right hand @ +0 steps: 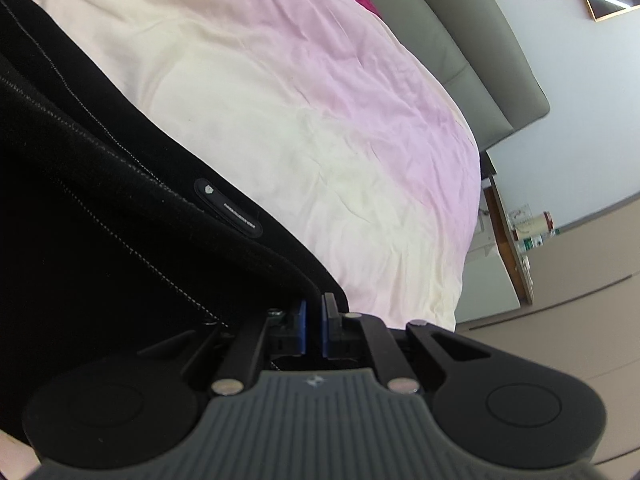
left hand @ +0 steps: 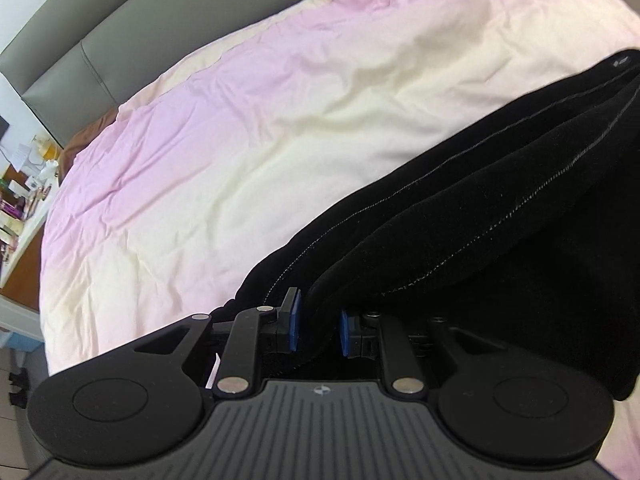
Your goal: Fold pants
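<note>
The black pants [right hand: 120,184] carry a long rubbery tab [right hand: 228,208] near their edge; it bears a small emblem and a line of pale print too fine to read. A tiny pale mark [left hand: 621,62] sits on the pants' far corner in the left view. Pale stitching runs along the seams.

The left gripper [left hand: 319,330] is clamped on a thick fold of the pants, its 2 blue pads [left hand: 295,322] held slightly apart by the cloth. The right gripper [right hand: 314,330] pinches a thin edge of the pants, pads nearly together. The pants hang between the 2 grippers above the pink-and-cream sheet [left hand: 224,152], with a grey headboard [left hand: 100,60] beyond them.
</note>
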Motion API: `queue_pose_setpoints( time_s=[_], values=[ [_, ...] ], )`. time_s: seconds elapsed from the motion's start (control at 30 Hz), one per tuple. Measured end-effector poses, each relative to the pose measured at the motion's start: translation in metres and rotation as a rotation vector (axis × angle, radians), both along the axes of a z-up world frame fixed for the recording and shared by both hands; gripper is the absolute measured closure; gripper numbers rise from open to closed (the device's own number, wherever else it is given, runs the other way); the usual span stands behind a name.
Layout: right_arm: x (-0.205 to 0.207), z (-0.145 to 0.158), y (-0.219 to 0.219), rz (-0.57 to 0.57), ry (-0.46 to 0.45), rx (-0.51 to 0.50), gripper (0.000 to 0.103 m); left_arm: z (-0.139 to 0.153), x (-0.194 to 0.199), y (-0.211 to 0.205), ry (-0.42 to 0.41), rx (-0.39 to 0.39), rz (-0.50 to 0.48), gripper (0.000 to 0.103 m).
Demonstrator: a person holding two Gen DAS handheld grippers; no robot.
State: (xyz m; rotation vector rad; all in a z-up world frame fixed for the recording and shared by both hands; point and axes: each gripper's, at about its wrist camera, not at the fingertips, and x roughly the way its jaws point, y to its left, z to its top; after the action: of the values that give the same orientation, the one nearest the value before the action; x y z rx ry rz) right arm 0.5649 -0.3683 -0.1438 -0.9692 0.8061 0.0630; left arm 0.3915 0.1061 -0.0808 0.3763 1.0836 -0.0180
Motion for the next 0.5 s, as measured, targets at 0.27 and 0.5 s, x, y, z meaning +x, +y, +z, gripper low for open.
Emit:
queue_pose_setpoints(
  time_s=[0.27,0.5],
  values=[
    [0.064,-0.029,0.019,-0.074,0.04,0.013,0.103,-0.049,0.067,0.014,0.095,-0.044,0.075,0.08],
    [0.081,-0.059,0.023,-0.135,0.038,0.033,0.097,-0.051,0.07,0.034,0.078,-0.109,0.117,0.034]
  ],
)
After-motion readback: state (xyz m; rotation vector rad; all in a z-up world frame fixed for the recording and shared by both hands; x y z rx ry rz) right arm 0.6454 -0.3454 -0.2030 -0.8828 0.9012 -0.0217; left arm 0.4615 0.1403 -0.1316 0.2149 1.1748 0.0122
